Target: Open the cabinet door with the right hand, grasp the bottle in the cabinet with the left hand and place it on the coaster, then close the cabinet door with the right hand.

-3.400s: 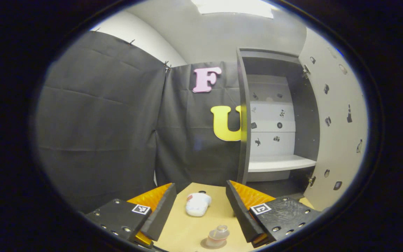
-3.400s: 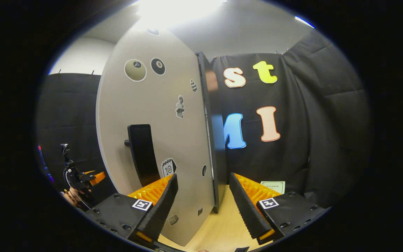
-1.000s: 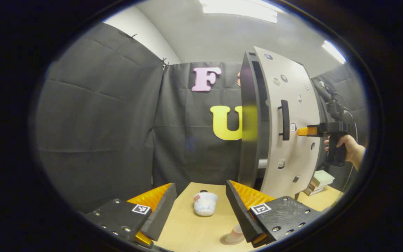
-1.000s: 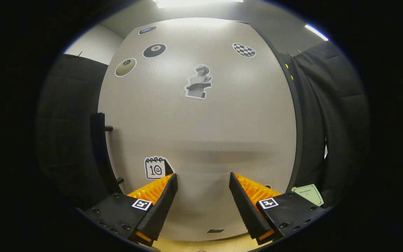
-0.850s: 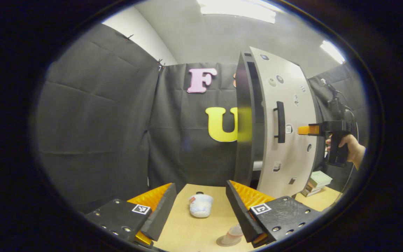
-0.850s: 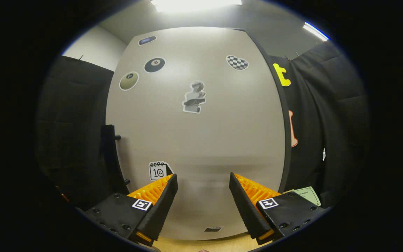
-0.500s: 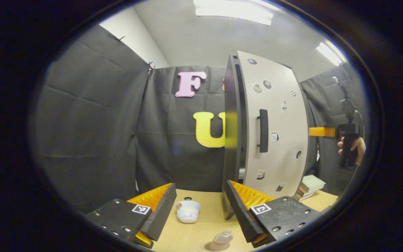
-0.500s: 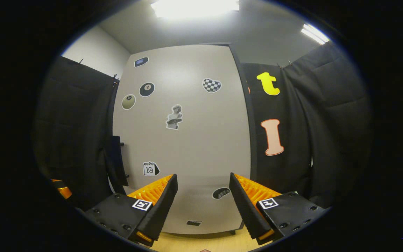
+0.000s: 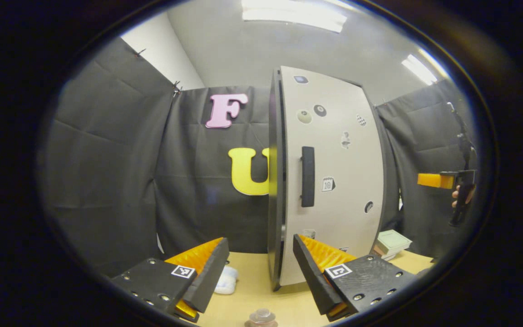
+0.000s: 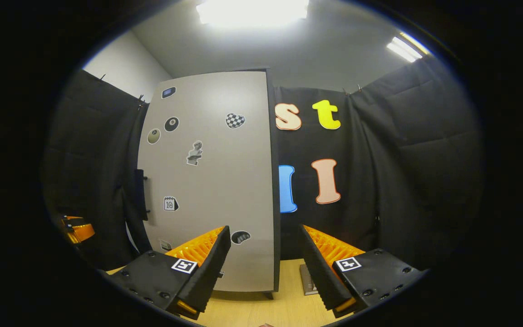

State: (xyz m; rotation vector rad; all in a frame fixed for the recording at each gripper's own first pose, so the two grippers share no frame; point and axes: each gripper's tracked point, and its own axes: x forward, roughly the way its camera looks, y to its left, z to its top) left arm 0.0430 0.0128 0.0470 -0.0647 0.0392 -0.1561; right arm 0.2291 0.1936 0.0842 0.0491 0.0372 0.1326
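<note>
Right now a tall cabinet (image 9: pixel 279 181) is standing on the pale wooden table (image 9: pixel 252 290), and its light grey cabinet door (image 9: pixel 334 181) is sitting flush with the dark frame, fully closed. Small stickers are dotting the smooth door face, and a long dark vertical handle (image 9: pixel 307 176) is sticking out near its left edge in the left gripper view. Black cloth is hanging as the booth's wall (image 9: pixel 107 172) behind and to both sides. A soft white bundle (image 9: pixel 226 279) is lying on the table just beside the cabinet's left side, partly hidden behind the left gripper's finger. A stack of books (image 9: pixel 391 242) is resting on the table to the right of the cabinet.

At the bottom edge of the left gripper view, the bottle (image 9: pixel 261 317) is standing upright on the coaster (image 9: pixel 249 324), a clear, rounded bottle with a reddish tint; only its top is showing.

The left gripper (image 9: pixel 260 272) is hovering above the table with its jaws spread wide, holding nothing and touching nothing. The right gripper (image 10: pixel 264 265) is likewise gaping wide and empty, hanging clear of the door in front of it. Ridged pads are lining the inner faces of the fingers (image 10: pixel 207 268). Far off at the right of the left gripper view, a hand (image 9: pixel 463 196) is gripping the other tool's handle.
</note>
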